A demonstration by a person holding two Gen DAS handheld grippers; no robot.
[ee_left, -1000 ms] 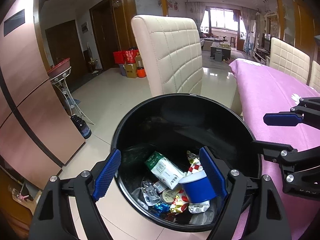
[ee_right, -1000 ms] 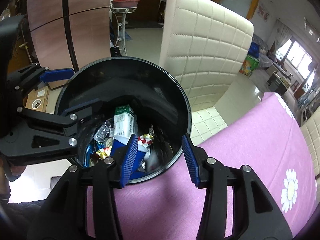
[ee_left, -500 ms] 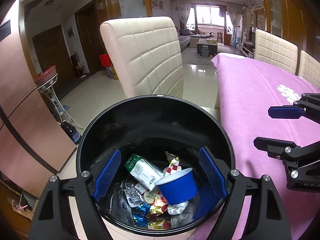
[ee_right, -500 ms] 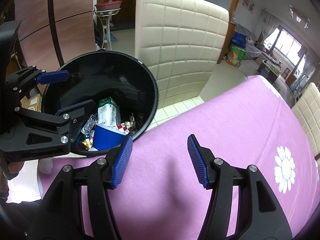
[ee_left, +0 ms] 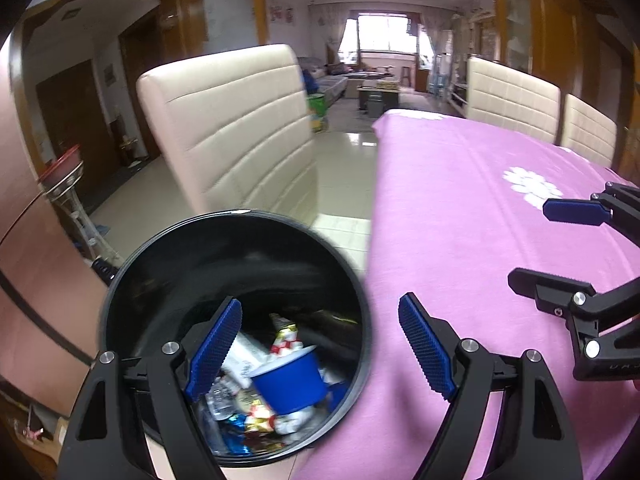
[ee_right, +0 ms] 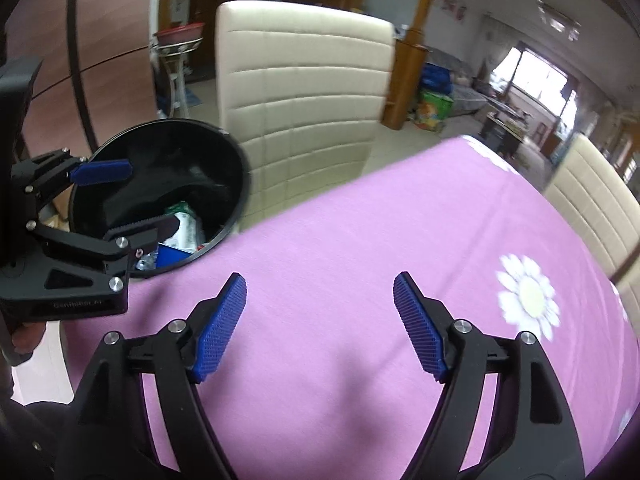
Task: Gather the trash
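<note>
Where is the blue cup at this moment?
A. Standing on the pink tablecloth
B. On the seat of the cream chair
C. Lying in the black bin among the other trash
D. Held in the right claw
C: the blue cup lies tilted inside the black bin on top of wrappers and a carton, while the right claw has nothing between its opening jaws over the pink tablecloth.

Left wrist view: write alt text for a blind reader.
An open, empty left gripper hangs over a black trash bin holding a blue cup and wrappers, beside a pink-clothed table. The right gripper is at right.
</note>
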